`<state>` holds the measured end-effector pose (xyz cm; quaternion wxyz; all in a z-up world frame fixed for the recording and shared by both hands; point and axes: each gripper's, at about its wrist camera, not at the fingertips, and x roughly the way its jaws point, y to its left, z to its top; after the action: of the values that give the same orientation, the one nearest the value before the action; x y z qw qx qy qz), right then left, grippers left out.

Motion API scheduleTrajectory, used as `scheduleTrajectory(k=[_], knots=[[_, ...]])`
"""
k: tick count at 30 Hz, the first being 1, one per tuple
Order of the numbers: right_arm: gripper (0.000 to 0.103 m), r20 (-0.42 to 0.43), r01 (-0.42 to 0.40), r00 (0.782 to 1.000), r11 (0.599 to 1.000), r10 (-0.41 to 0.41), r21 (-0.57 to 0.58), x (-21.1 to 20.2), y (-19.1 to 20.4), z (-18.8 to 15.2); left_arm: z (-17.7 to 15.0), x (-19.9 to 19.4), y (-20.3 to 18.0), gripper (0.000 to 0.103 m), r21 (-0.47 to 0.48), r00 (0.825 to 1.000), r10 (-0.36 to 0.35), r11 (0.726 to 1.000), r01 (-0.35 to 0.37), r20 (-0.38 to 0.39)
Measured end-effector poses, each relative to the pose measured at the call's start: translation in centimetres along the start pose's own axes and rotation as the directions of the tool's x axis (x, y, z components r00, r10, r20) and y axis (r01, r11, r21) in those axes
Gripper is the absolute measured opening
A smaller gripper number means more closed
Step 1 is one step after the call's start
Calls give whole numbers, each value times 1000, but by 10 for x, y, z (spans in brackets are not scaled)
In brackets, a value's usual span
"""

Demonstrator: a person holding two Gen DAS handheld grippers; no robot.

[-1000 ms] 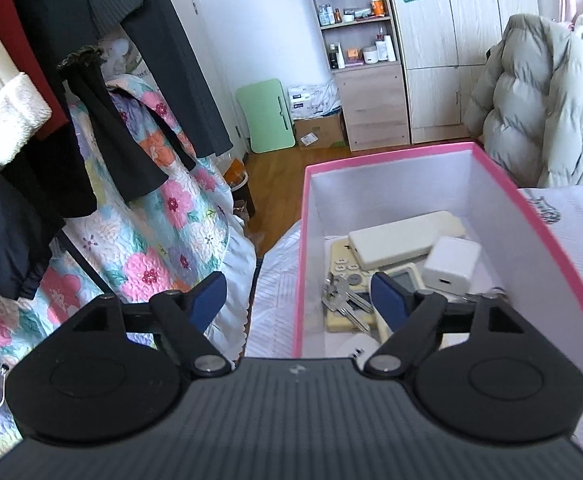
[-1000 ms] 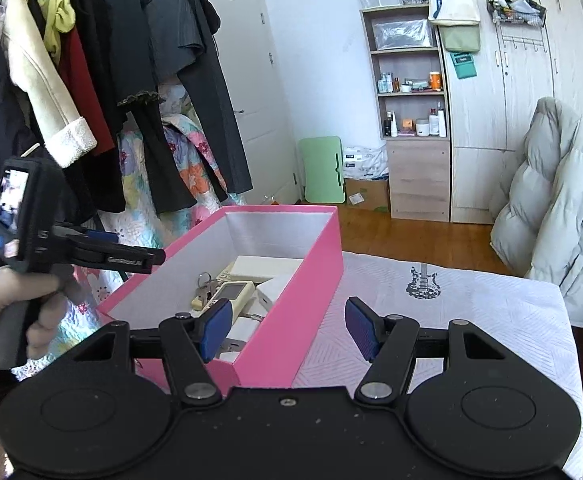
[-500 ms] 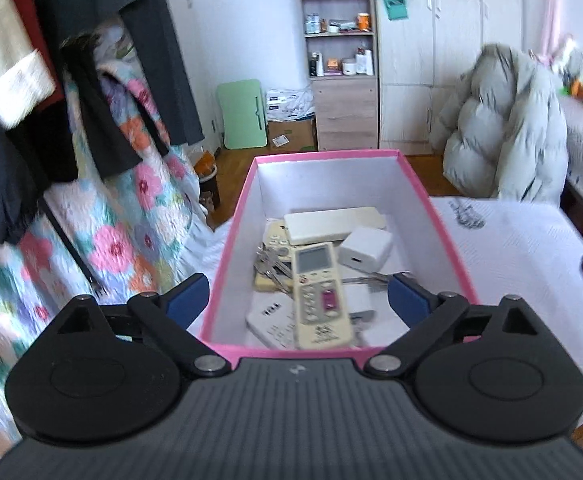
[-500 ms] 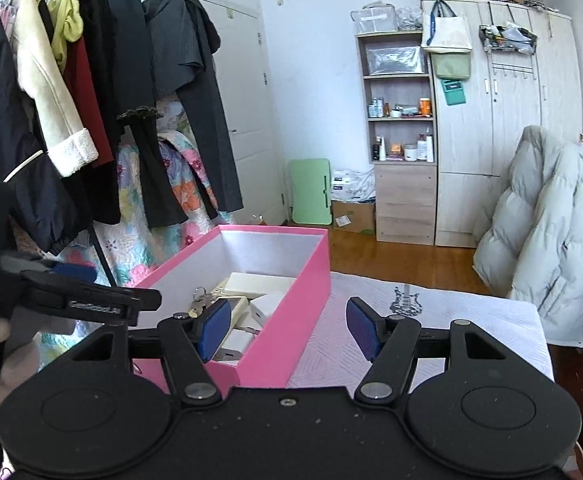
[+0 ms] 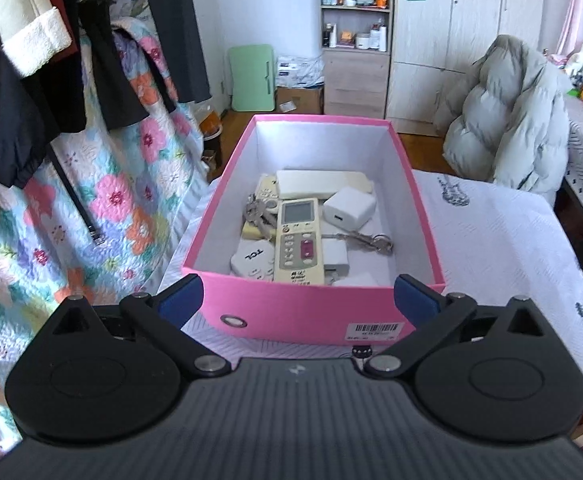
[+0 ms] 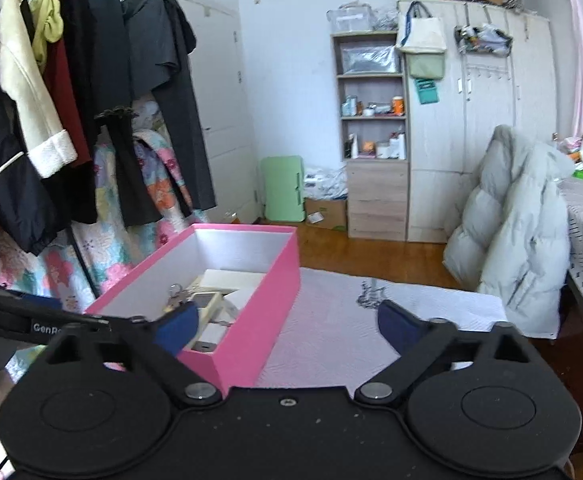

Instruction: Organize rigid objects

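Note:
A pink box (image 5: 299, 308) with a white inside stands on a white cloth-covered table (image 5: 499, 240). It holds a beige remote (image 5: 298, 242), a white power bank (image 5: 319, 185), a white charger (image 5: 349, 209), keys (image 5: 365, 239) and a white TCL remote (image 5: 251, 260). My left gripper (image 5: 297, 300) is open and empty, just in front of the box's near wall. My right gripper (image 6: 287, 324) is open and empty, above the table beside the box (image 6: 267, 300), to its right. The left gripper's side (image 6: 39, 322) shows at the left of the right wrist view.
A clothes rack with dark coats (image 6: 51, 120) and a floral quilt (image 5: 91, 208) stands left of the table. A grey puffer jacket (image 5: 507, 128) hangs at the right. A shelf unit and wardrobe (image 6: 375, 132) stand at the far wall.
My left gripper has pulled back and swung right, so the whole box now shows centred in front of it. My right gripper has risen and drawn back a little.

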<state>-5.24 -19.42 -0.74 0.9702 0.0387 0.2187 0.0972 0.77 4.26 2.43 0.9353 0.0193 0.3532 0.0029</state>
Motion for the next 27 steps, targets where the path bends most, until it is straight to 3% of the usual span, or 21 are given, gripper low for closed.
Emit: scheduleTrajectory(k=[8, 15, 27], knots=[[102, -31, 86, 996, 996, -86, 9, -2, -6, -13, -17, -2, -17, 103, 60, 999, 3, 998, -5, 39], [103, 17, 138, 990, 990, -139, 41, -13, -11, -26, -30, -13, -28, 103, 98, 995, -27, 995, 18, 96], [103, 25, 157, 987, 987, -157, 19, -16, -6, -34, -38, -14, -28, 103, 89, 995, -38, 996, 29, 97]])
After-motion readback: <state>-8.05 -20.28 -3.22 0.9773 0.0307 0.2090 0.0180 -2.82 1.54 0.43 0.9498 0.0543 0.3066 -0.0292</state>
